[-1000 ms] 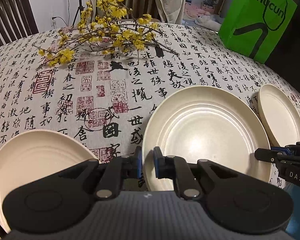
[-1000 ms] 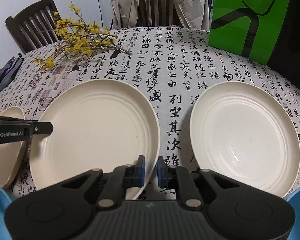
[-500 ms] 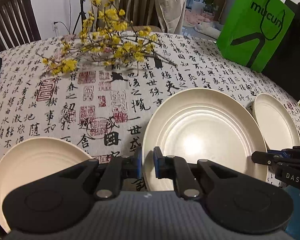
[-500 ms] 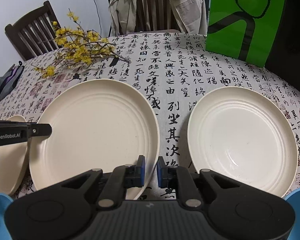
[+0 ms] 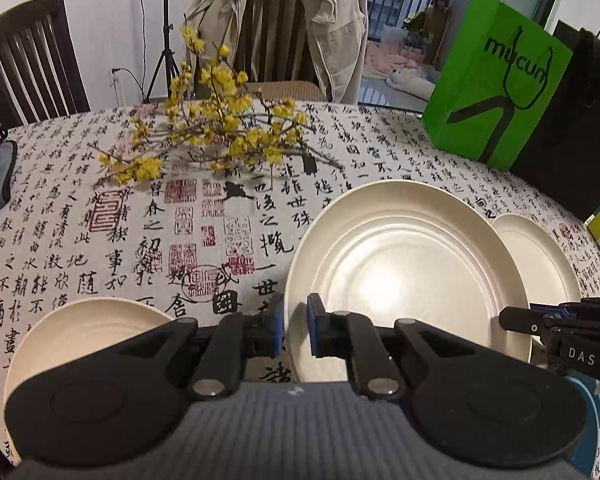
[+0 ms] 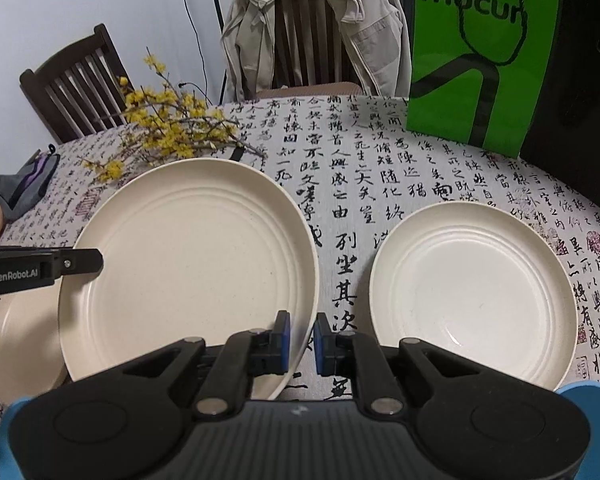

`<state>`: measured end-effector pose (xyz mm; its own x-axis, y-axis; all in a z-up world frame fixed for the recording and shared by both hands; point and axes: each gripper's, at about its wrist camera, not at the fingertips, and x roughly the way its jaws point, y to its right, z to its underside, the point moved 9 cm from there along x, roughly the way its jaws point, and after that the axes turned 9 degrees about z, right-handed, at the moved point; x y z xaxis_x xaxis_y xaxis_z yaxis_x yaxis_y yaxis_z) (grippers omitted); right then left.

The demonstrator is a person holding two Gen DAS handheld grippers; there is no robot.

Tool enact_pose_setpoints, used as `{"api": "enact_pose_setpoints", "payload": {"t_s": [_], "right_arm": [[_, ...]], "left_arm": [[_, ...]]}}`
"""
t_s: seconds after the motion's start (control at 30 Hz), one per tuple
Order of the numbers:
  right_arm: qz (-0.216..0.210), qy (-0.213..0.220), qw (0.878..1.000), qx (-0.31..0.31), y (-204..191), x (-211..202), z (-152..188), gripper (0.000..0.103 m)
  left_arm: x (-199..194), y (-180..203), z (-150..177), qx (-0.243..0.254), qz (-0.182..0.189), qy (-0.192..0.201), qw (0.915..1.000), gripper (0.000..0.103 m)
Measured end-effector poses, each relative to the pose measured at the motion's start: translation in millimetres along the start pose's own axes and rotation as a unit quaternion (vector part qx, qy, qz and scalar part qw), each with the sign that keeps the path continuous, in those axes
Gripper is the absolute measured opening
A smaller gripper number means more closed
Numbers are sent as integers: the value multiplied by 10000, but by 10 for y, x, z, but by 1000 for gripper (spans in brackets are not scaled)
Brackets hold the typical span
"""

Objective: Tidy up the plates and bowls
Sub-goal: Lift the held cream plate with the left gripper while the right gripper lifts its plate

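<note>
Both grippers had risen since the earlier frames while I pinched the large cream plate (image 5: 404, 268) between them, left gripper (image 5: 295, 330) on its left rim, right gripper (image 6: 301, 340) on its right, above the calligraphy tablecloth (image 5: 100, 232).

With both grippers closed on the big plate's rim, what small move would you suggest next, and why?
Probably carry the big plate sideways toward one of the smaller plates. The left gripper and right gripper each pinch its near rim from opposite sides, and a smaller plate lies flat beside it on the tablecloth, so stacking looks like the aim.
</note>
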<state>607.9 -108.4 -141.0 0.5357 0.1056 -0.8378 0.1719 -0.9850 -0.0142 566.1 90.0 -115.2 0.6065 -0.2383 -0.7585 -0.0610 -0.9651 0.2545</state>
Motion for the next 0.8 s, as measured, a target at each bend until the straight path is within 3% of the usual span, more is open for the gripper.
{"api": "enact_pose_setpoints", "payload": {"t_s": [0.8], "right_arm": [[-121,425,9990,-11,-38,-602,-26,12]], "left_arm": [[-620,172,-59,70,-4,503,9987,12]]}}
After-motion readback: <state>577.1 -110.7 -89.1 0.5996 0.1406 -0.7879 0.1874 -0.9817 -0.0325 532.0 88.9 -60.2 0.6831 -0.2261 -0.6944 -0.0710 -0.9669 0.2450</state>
